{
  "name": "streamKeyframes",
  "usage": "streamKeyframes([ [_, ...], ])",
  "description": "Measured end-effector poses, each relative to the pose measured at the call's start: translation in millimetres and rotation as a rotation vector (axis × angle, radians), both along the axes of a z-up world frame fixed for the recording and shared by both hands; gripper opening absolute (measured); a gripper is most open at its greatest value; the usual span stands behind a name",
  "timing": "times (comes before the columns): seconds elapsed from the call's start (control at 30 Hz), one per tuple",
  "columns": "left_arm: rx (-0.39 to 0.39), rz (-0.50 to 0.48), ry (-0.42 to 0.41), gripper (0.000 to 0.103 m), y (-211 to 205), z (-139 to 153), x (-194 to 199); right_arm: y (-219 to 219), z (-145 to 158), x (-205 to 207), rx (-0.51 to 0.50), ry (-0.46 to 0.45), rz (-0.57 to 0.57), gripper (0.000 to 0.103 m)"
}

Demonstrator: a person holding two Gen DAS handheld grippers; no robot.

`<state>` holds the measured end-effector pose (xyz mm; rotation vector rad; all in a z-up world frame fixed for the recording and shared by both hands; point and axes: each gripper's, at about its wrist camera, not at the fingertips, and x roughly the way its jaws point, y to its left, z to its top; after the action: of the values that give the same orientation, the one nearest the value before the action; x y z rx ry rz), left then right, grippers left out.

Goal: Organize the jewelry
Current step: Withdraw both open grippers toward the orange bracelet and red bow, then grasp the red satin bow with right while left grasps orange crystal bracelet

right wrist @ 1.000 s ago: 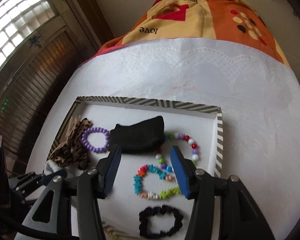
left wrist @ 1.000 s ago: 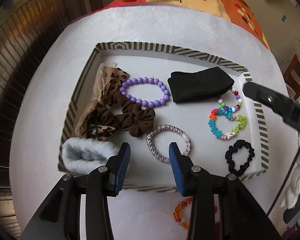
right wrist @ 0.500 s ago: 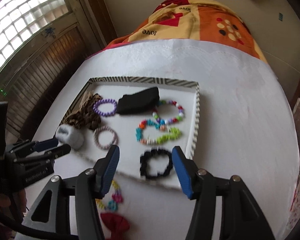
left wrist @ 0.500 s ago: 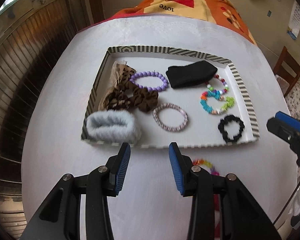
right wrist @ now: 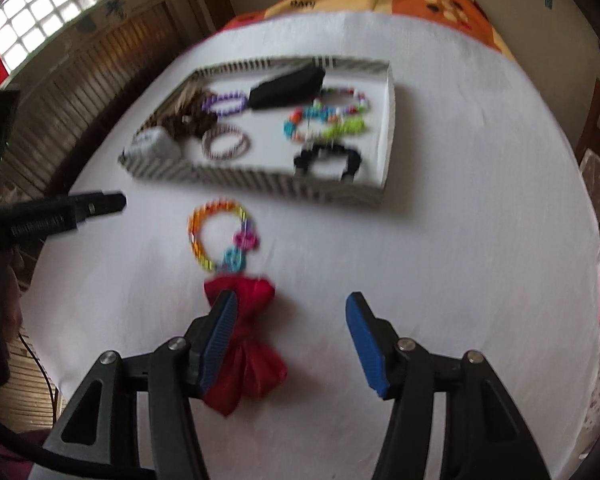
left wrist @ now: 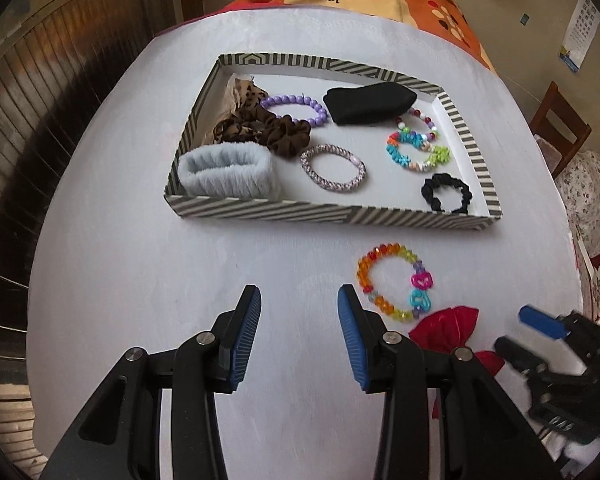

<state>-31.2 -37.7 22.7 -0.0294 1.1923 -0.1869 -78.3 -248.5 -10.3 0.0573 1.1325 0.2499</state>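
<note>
Both grippers hang over the white tablecloth (left wrist: 120, 264) on the near side of the striped tray (left wrist: 328, 216), and neither has hold of anything. The left gripper (left wrist: 299, 312) has its blue pads spread wide over bare cloth, just left of the beaded bracelet (left wrist: 396, 286). The right gripper (right wrist: 290, 320) is just as wide open, with the red bow (right wrist: 248, 332) lying under and beside its left finger; that view is smeared by motion, so I cannot say whether the pad touches the fabric.

The tray looks like the place where everything is being gathered. It already holds a grey fluffy band (left wrist: 228, 168) in the near left corner, brown and leopard scrunchies (left wrist: 276, 130) behind it, a purple bead bracelet (left wrist: 296, 110), a black folded cloth (left wrist: 370, 102) toward the back, a pink woven bangle (left wrist: 334, 168) in the middle, two colourful bead bracelets (left wrist: 416, 148) to the right, and a black scrunchie (left wrist: 446, 192) in the near right corner (each kept mostly apart, as if sorted by kind).

Only the beaded bracelet, with its pink and blue heart charms, and the red bow lie outside, close together on the cloth just before the tray's near wall. I would judge these two the remaining work, one within reach of each gripper. The bow is soft and should pinch easily; the bracelet lies flat and may slide.
</note>
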Motion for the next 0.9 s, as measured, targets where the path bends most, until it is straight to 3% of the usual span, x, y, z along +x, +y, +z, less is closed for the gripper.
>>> streamKeyframes([
  [0.67,0.009,-0.006,0.001,0.032,0.2,1.3,-11.2,31.4,-7.3,-17.1,-0.048,-0.008,0.04,0.06],
  [0.9,-0.046,0.01,0.069,0.032,1.2,-18.4,-0.7,39.4,-30.2,-3.5,-0.062,0.007,0.045,0.059],
])
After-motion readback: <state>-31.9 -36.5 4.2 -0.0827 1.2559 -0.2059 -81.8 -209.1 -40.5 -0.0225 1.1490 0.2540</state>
